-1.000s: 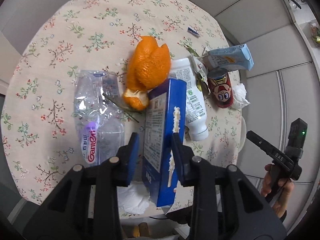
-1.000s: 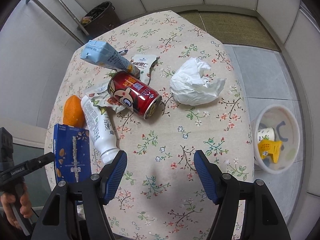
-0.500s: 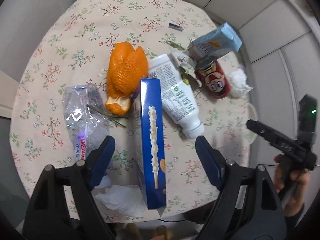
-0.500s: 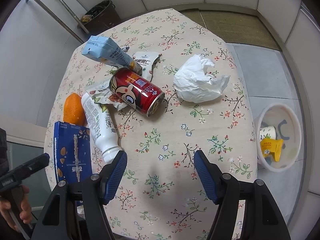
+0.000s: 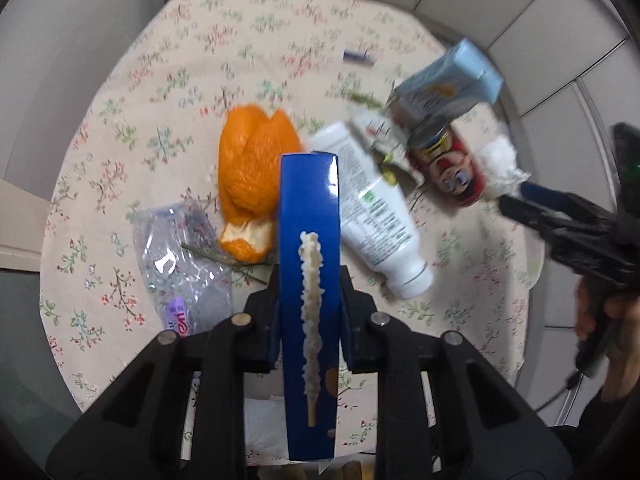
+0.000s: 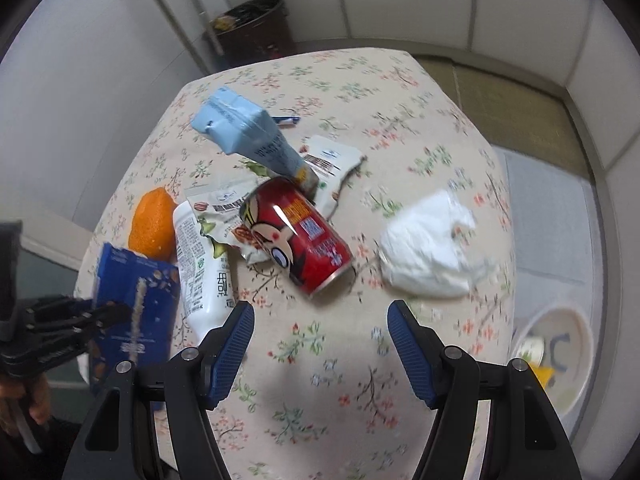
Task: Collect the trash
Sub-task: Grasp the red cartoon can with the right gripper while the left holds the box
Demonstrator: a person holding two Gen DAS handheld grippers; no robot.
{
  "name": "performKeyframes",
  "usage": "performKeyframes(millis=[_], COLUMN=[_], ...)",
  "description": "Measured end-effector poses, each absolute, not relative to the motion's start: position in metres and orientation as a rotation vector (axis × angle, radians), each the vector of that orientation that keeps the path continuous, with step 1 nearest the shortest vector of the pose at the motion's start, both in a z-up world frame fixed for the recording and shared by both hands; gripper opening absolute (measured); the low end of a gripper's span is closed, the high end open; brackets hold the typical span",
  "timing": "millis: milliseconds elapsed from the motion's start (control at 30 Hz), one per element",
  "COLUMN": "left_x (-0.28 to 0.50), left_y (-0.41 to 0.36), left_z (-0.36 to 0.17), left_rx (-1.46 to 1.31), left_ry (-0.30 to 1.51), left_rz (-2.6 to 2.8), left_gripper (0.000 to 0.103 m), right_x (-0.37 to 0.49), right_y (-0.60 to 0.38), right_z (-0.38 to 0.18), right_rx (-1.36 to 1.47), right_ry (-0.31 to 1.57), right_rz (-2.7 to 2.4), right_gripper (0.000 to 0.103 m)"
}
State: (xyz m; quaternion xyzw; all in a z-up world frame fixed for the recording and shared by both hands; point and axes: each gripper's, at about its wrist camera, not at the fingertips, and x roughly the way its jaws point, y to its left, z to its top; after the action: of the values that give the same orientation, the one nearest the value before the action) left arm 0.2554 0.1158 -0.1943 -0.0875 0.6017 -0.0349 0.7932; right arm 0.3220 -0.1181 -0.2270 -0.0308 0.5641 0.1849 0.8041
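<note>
Round table under a floral cloth (image 6: 400,92), litter all over it. Left gripper (image 5: 310,316) has just closed its jaws and clamps the tall blue cardboard carton (image 5: 308,248) at the near edge. Right gripper (image 6: 320,344) hangs spread wide over bare cloth, nothing between. Crowding the carton: white plastic bottle (image 5: 372,208), crushed clear bottle (image 5: 180,260), orange peel (image 5: 252,168). Beyond, red can (image 6: 300,236), crumpled white tissue (image 6: 428,252).

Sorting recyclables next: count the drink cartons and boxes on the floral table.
2. A dark blue carton clamped upright in the left gripper at the table's near edge; a light blue carton lying propped over the red can.
</note>
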Motion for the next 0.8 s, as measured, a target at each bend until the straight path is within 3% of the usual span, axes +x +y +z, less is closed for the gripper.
performKeyframes(millis=[233, 567, 633, 800], left_x=[0.243, 0.249, 0.25, 0.25], left_y=[0.131, 0.125, 0.127, 0.127], left_z=[-0.152, -0.151, -0.152, -0.151], left_rx=[-0.247, -0.263, -0.27, -0.281], left_ry=[1.128, 1.104, 1.105, 1.1], left_rz=[-0.105, -0.103, -0.101, -0.1], left_gripper=[0.025, 0.025, 0.025, 0.025], right_x=[0.34, 0.353, 0.354, 0.349], right_y=[-0.097, -0.075, -0.075, -0.08], right_z=[-0.248, -0.277, -0.283, -0.28], right_rx=[-0.204, -0.26, -0.267, -0.234], right_ry=[1.175, 1.184, 1.186, 1.159], right_rz=[0.46, 0.486, 0.475, 0.491], right_gripper=[0.071, 0.07, 0.064, 0.06])
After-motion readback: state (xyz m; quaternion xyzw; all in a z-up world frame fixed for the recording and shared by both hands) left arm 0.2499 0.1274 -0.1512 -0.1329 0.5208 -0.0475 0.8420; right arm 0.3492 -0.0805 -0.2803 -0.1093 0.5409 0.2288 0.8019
